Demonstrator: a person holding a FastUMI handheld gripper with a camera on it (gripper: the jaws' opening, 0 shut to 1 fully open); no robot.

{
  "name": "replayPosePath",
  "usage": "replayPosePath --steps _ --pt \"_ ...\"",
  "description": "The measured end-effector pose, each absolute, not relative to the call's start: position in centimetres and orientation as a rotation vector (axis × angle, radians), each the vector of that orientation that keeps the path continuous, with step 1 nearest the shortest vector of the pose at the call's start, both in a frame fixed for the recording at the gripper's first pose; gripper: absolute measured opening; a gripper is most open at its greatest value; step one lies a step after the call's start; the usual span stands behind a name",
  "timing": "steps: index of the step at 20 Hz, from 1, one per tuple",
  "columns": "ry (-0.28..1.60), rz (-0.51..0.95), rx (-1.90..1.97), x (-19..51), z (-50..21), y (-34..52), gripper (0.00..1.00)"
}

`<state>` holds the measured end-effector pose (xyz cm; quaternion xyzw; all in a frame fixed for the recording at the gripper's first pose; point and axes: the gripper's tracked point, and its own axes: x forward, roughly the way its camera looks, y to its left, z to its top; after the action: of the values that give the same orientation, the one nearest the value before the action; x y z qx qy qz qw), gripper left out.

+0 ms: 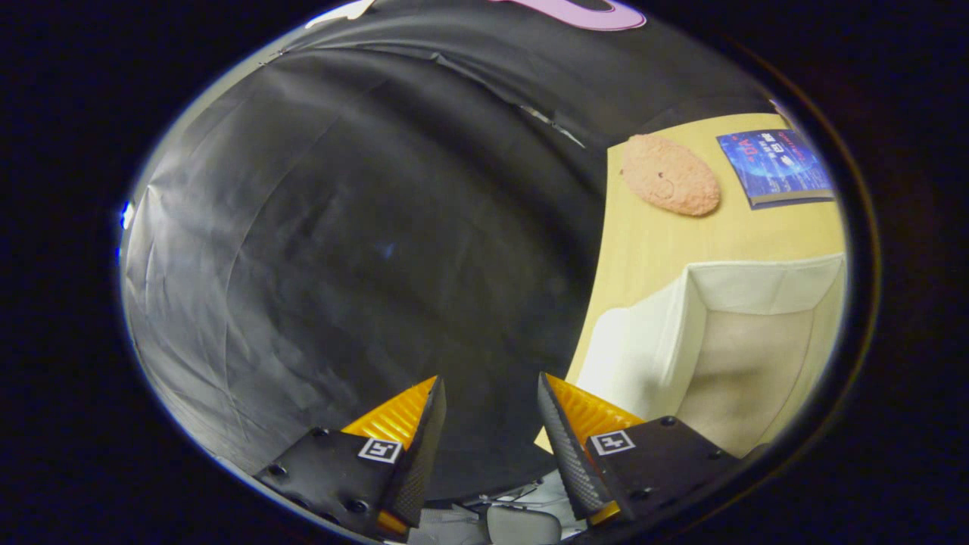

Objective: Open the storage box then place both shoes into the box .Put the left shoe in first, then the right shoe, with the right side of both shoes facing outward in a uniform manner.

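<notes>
gripper cam | rolled sideways | faces booth wall, off table (651,250) edge | box (757,341) near

The claw (490,401) has square-tagged, screwed black mounts (ribbed finger backs).

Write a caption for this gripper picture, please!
Open gripper holding nothing, beside an open white box on a wooden table.

The storage box (727,341) is cut off on its near side; the book's (776,168) cover print is too small to tell.
</notes>
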<state>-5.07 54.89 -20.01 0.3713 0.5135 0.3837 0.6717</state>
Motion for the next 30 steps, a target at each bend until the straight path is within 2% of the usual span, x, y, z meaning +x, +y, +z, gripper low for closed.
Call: replayPosePath --steps 5,13,22,30 --pt "1.089 0.772 0.830 -1.8 -21.0 47.7 0.75" --pt "1.015 0.538 0.833 2.5 -25.4 34.1 0.76" --pt "1.057 0.336 0.760 0.4 -33.1 22.6 0.76" --pt "1.167 0.211 0.689 -4.3 -40.3 17.4 0.76"
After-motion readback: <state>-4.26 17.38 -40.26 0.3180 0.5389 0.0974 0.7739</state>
